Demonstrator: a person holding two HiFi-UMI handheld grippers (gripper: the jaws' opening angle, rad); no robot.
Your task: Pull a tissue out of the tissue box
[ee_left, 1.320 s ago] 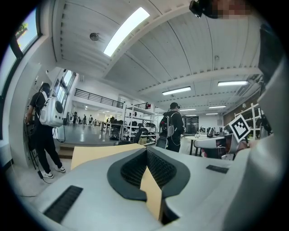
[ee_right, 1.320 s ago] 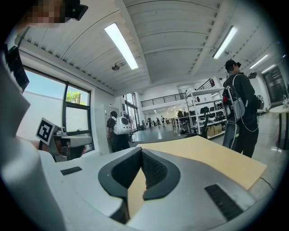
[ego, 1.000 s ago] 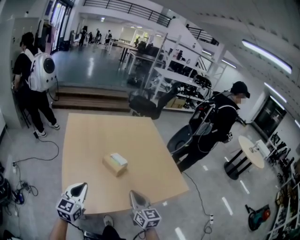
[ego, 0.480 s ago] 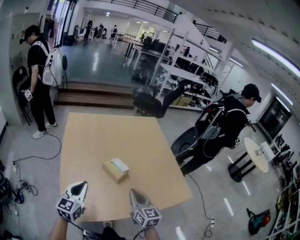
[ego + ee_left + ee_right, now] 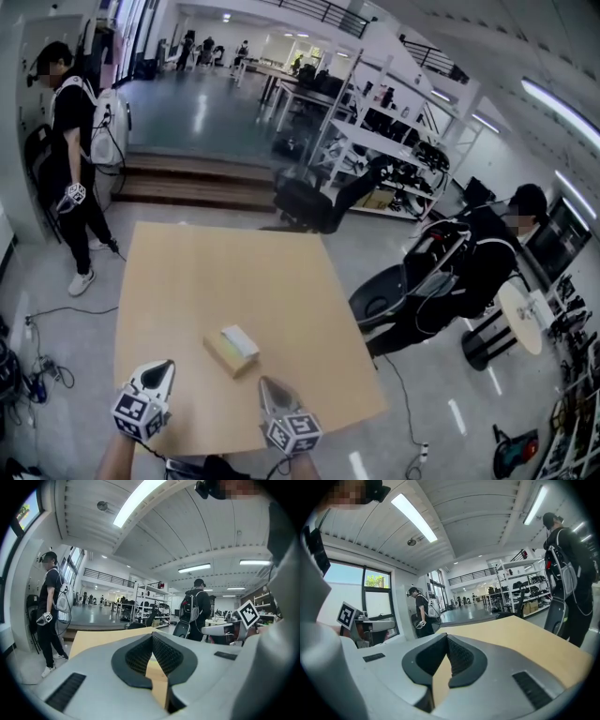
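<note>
tissue box [image 5: 232, 350], small tan cardboard block with a pale top, is sitting on the light wooden rectangular desk [image 5: 216, 272], in its near half, ahead of both grippers and touching neither. left gripper [image 5: 159, 375], white with black ribbed pads, is hovering over the near desk edge, jaws clenched tip to tip, nothing between them. right gripper [image 5: 272, 389] is hovering beside it, likewise clenched and empty. person in black [image 5: 66, 141] with a white backpack is standing past the desk's far left corner. person in a black cap [image 5: 469, 272] is leaning over at its right.
</note>
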